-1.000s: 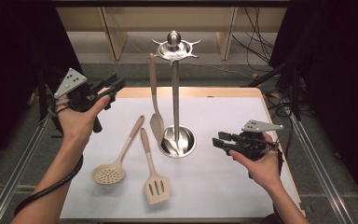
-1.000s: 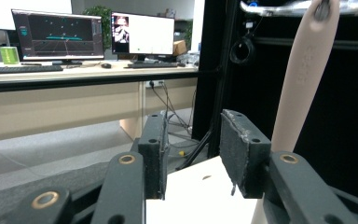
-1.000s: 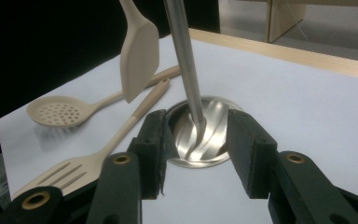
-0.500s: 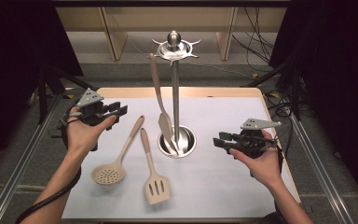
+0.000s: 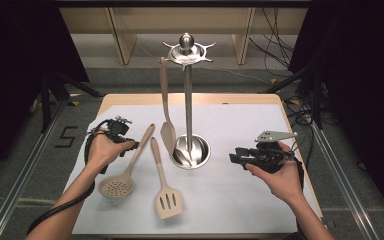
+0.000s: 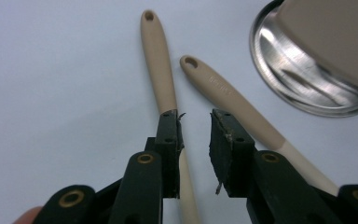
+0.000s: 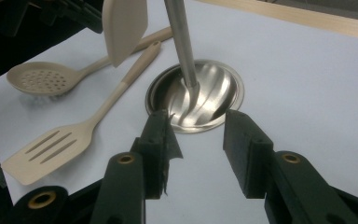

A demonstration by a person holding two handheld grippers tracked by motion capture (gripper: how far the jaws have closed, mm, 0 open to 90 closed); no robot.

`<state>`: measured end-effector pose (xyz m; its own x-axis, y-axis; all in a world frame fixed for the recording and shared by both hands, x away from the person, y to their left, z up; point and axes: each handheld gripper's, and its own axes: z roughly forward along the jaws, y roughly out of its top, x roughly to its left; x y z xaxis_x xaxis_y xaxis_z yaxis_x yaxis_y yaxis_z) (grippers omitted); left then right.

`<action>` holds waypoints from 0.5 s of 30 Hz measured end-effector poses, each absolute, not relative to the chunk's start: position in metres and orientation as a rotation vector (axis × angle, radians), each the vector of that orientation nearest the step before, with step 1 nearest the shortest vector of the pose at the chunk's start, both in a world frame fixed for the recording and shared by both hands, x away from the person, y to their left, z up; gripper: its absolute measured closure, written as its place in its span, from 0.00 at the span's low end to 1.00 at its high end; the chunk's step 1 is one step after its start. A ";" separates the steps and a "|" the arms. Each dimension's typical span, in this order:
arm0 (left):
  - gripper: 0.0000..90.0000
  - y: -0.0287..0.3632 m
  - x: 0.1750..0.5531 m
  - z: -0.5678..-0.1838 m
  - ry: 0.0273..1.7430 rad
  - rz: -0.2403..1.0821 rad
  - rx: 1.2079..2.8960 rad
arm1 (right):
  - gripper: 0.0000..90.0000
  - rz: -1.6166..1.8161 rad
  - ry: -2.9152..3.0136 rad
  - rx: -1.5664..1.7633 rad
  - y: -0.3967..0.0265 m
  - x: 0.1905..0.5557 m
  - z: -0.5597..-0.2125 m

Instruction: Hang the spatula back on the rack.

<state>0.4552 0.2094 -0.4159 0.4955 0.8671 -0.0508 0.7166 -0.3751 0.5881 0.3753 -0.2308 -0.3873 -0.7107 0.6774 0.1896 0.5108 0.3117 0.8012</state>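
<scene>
White paper covers the table (image 5: 240, 210) in the high view, where a steel rack (image 5: 188, 107) stands mid-table with one spatula (image 5: 166, 107) hanging, a skimmer (image 5: 126, 167) and a slotted turner (image 5: 163, 181) lie flat beside it, the left gripper (image 5: 130, 145) sits low at the skimmer's handle and the right gripper (image 5: 236, 158) hovers apart from the rack's base. From the left gripper view the jaws, which have just been closing, stand apart over the skimmer handle (image 6: 160, 70), not yet clamping it, with the turner's handle (image 6: 228, 98) just beside; the skimmer looks light, stiff and smooth, so I judge mid-handle the safest hold. From the right gripper view the jaws stand apart and empty before the rack's dish (image 7: 200, 95).
</scene>
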 end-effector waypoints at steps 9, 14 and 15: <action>0.78 0.201 0.457 -0.429 1.327 0.294 2.248 | 0.69 1.356 2.392 1.165 -0.234 0.374 -0.389; 0.78 0.188 0.451 -0.429 1.312 0.243 2.257 | 0.69 1.365 2.399 1.149 -0.231 0.375 -0.390; 0.77 0.184 0.449 -0.430 1.313 0.221 2.259 | 0.69 1.358 2.397 1.121 -0.232 0.376 -0.389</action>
